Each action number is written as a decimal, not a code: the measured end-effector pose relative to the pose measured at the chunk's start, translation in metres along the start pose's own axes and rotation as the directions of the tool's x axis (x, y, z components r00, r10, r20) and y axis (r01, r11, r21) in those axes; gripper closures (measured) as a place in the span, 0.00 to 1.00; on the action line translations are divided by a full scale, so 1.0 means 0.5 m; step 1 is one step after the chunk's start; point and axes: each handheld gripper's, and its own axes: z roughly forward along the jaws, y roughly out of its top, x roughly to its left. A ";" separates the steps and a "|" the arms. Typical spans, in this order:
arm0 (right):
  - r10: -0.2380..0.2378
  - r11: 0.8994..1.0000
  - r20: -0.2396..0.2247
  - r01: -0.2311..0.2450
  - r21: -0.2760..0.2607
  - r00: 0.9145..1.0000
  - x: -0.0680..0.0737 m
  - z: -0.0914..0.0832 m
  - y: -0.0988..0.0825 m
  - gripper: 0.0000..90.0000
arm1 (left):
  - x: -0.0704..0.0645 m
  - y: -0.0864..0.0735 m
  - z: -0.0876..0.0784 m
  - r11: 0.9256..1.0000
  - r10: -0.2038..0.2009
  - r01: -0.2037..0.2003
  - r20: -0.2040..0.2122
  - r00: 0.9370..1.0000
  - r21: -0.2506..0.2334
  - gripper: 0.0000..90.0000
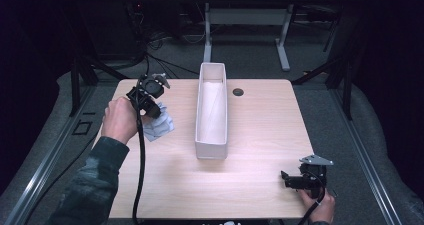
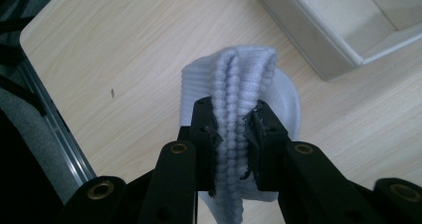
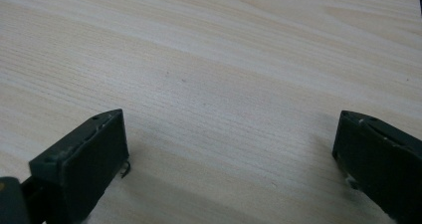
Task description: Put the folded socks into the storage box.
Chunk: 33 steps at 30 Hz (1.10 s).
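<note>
Right now my left gripper point(image 2: 234, 134) pinches a pale blue ribbed cloth point(image 2: 239, 79), folded and bunched, while my right gripper point(image 3: 229, 154) gapes wide.

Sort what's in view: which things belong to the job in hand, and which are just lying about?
In the job: left gripper, shut on the pale ribbed cloth; long white bin beside it.
Lying about: right gripper, open over bare table; dark round grommet.
</note>
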 end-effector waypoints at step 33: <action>0.000 1.000 0.000 0.000 0.000 1.000 0.000 0.000 0.000 0.00 | -0.051 0.109 -0.044 0.997 0.019 -0.018 0.010 1.000 -0.069 0.84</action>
